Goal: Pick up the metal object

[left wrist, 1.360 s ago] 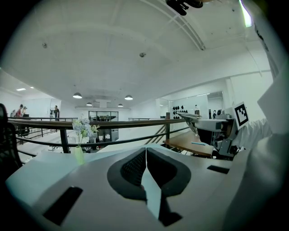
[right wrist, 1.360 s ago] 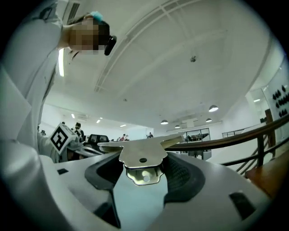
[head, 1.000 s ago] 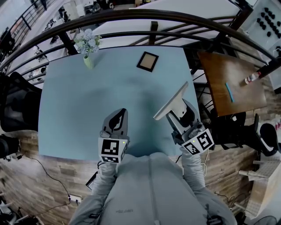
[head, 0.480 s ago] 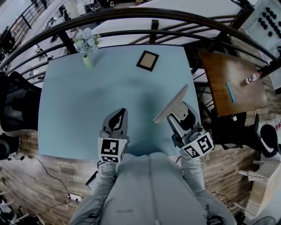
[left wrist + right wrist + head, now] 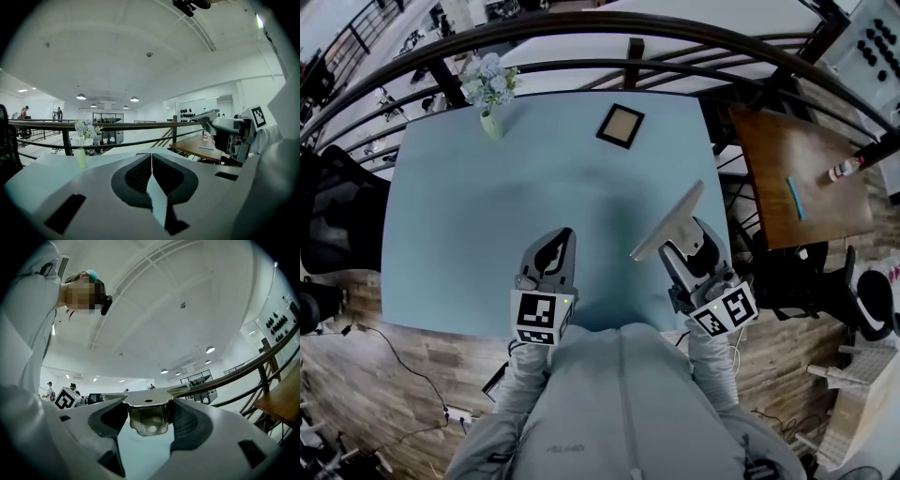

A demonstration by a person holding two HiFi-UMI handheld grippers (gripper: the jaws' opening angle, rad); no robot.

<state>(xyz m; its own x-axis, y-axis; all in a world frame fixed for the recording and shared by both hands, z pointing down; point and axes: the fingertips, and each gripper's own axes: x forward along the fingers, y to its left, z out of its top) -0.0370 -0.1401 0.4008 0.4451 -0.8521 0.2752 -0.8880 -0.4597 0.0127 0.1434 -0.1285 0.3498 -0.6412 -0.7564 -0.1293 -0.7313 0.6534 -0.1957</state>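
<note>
Bracket: flat grey metal strip, bent tab with a hole, lifted above tabletop | right tool: spread wide, pinching that tab | left tool: pressed together, empty, over tabletop

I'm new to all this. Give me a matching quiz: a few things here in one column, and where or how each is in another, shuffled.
1. metal object
2. vase of flowers
3. picture frame
4. left gripper

a. jaws shut, empty
b. far left corner of the table
c. held in the right gripper
d. flat near the table's far edge, right of centre

Pairs: 1-c, 2-b, 3-d, 4-a
</note>
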